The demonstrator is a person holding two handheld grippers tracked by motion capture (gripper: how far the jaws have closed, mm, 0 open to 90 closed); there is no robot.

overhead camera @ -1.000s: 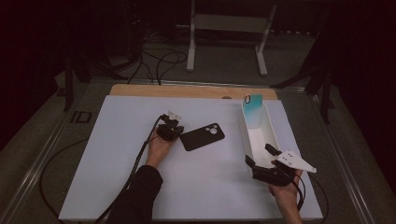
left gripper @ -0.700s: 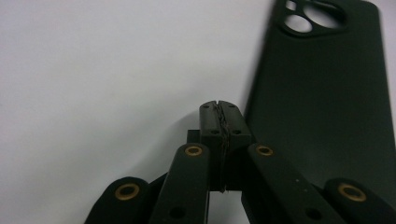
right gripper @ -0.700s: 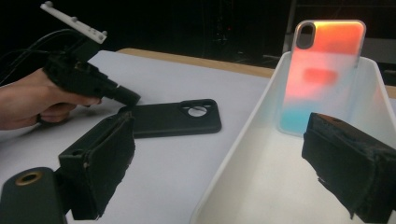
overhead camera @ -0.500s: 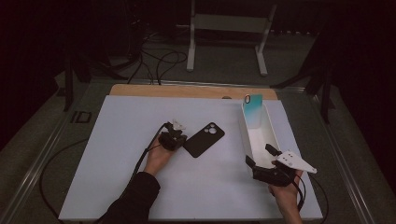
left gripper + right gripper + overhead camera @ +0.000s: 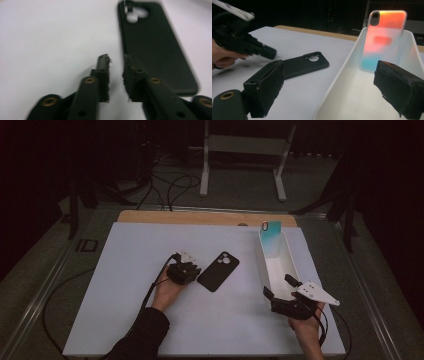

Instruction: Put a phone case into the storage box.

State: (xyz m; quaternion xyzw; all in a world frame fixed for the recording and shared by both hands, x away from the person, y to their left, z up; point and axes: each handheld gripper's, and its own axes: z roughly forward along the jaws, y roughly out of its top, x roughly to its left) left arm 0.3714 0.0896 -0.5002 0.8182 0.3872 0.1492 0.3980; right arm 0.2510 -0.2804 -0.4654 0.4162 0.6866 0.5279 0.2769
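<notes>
While the right gripper (image 5: 281, 292) sat nearest the person at the table's right front edge, its jaws stood wide apart with nothing between them, straddling the near end wall of the long white plastic tray (image 5: 291, 261). In the right gripper view the same spread showed, one jaw outside the tray's long wall and one over its interior. At mid-table the left gripper (image 5: 192, 270) rested low on the white table sheet (image 5: 130, 255), just beside the near-left edge of the flat matte-black phone case (image 5: 218, 271) with a round camera cut-out. Its jaws were nearly closed, a narrow slit remaining between them; the left gripper view showed white sheet through the slit, so they grasped nothing, and whether the right-hand jaw touched the case edge could not be told. Compared with one second earlier, the left gripper had moved toward the person and swung round to the case's near-left side, and the case itself had turned slightly on the sheet. That shift suggested a nudge or an approach for an edge grasp, with transfer to the tray not yet begun. Farther off, a translucent phone case (image 5: 270, 239) shading from orange-pink to teal leaned upright against the tray's far end wall.
</notes>
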